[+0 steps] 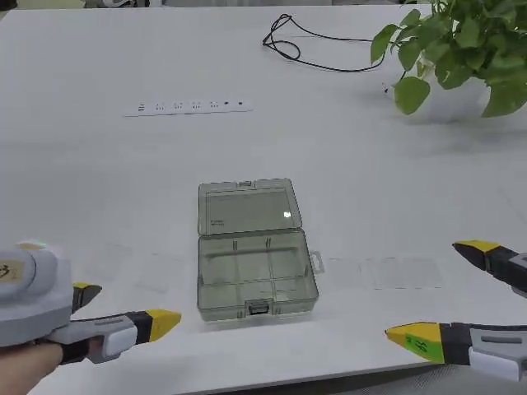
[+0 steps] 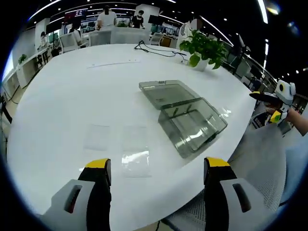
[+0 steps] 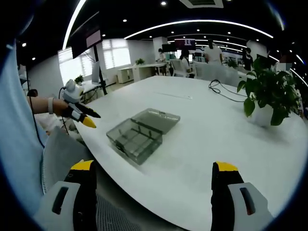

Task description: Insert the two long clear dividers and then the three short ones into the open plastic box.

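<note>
The smoky clear plastic box (image 1: 257, 284) lies open at the table's middle, its lid (image 1: 247, 206) folded back flat. Faint lines cross its inside; I cannot tell whether they are dividers. Clear divider pieces (image 1: 387, 271) lie flat to its right, and more clear pieces (image 2: 134, 156) lie on the table left of the box (image 2: 192, 122). My left gripper (image 1: 123, 306) hovers open near the front edge, left of the box, holding nothing. My right gripper (image 1: 445, 292) is open and empty at the front right. The box (image 3: 137, 134) also sits ahead in the right gripper view.
A white power strip (image 1: 189, 106) lies at the back left. A black cable (image 1: 305, 45) and a potted plant (image 1: 461, 49) sit at the back right. The table's front edge (image 1: 272, 380) runs just below the grippers.
</note>
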The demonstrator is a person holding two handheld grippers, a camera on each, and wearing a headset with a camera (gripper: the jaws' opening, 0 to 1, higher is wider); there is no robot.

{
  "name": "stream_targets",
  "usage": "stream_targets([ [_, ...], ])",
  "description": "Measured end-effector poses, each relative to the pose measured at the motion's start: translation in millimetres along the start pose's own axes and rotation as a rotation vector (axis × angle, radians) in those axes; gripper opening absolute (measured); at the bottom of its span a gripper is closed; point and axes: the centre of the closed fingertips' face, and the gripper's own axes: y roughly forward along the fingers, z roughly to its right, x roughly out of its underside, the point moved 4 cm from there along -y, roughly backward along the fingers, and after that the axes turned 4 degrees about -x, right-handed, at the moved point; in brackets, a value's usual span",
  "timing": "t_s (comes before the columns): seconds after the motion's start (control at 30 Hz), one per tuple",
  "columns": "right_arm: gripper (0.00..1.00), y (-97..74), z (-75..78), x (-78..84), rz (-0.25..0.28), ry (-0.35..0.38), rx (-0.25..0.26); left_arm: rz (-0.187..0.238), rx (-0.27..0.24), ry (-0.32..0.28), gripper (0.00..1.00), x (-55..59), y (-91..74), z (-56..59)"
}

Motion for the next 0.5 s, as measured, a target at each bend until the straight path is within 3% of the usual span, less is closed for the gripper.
stream_targets([
  [0.1, 1.0, 1.7, 2.4, 1.5, 0.0, 0.014, -0.002, -0.045, -0.008, 0.016, 0.72, 0.8, 7.6, -4.1],
  [0.2, 1.0, 2.9, 3.4, 2.8, -0.002, 0.021, -0.002, -0.106, -0.031, 0.071, 0.68, 3.1, 16.7, -9.3],
  [0.43, 1.0, 6.1, 3.3, 5.3, -0.012, 0.037, -0.02, -0.186, -0.041, 0.126, 0.51, 6.5, 34.3, -15.2],
  [0.5, 1.0, 6.5, 3.9, 5.5, -0.016, 0.036, -0.019, -0.219, -0.05, 0.145, 0.51, 8.9, 37.6, -16.9],
])
